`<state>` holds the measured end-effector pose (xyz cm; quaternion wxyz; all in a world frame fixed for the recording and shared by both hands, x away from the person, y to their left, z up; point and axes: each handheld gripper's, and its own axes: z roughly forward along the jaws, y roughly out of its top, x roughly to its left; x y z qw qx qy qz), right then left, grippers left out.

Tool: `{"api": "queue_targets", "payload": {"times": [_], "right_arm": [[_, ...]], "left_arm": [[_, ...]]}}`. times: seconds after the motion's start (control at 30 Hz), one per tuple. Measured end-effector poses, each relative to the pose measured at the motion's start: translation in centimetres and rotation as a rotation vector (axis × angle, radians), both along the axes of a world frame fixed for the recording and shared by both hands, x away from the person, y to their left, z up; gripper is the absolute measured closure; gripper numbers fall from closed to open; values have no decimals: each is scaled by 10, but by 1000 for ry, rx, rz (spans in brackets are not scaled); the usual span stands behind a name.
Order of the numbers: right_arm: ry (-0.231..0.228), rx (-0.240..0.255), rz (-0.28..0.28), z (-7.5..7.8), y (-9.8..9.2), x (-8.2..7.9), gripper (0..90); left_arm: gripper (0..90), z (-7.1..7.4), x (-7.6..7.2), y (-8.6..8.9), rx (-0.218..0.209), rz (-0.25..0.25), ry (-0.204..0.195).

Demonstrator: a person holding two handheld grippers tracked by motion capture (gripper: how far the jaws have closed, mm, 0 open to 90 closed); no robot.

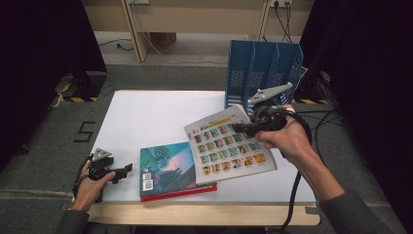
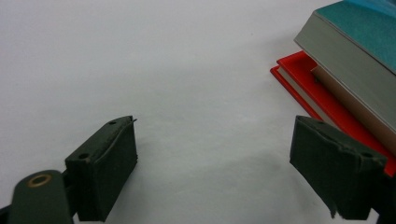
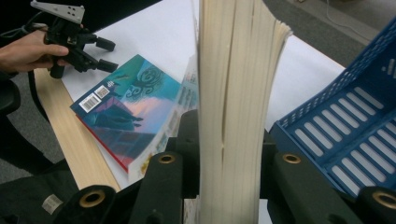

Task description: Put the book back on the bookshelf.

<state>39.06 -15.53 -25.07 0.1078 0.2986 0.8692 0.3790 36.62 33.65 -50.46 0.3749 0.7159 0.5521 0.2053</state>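
Note:
My right gripper (image 1: pixel 239 127) is shut on a thick white book (image 1: pixel 229 146) with a grid of small pictures on its cover. It holds the book tilted above the table, in front of the blue file rack (image 1: pixel 263 68). In the right gripper view the book's page edge (image 3: pixel 233 70) stands upright between the jaws of the right gripper (image 3: pixel 229 154). A teal book (image 1: pixel 168 168) lies on a red book (image 1: pixel 180 193) near the front edge. My left gripper (image 1: pixel 124 172) rests open just left of that stack. In its own view the left gripper (image 2: pixel 215 154) has bare table between its jaws, with the teal book (image 2: pixel 359 37) and red book (image 2: pixel 303 70) at the right.
The white table top (image 1: pixel 146 117) has a wooden front edge (image 1: pixel 195 214). The blue rack (image 3: pixel 345 121) stands at the back right corner. Cables trail from the right hand over the table's right side. Dark curtains flank both sides.

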Motion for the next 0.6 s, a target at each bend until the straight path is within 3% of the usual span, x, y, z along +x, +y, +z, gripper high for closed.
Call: {"api": "queue_targets", "payload": {"times": [0.27,0.6], "right_arm": [[-19,-30,-40,13,-30,-18,735],[-7,-92,-92,5,-47,-19,733]], "left_arm": [[135,0,0,-1,2,-2,0],[110,-1,1,-3,19,-12,3]]}}
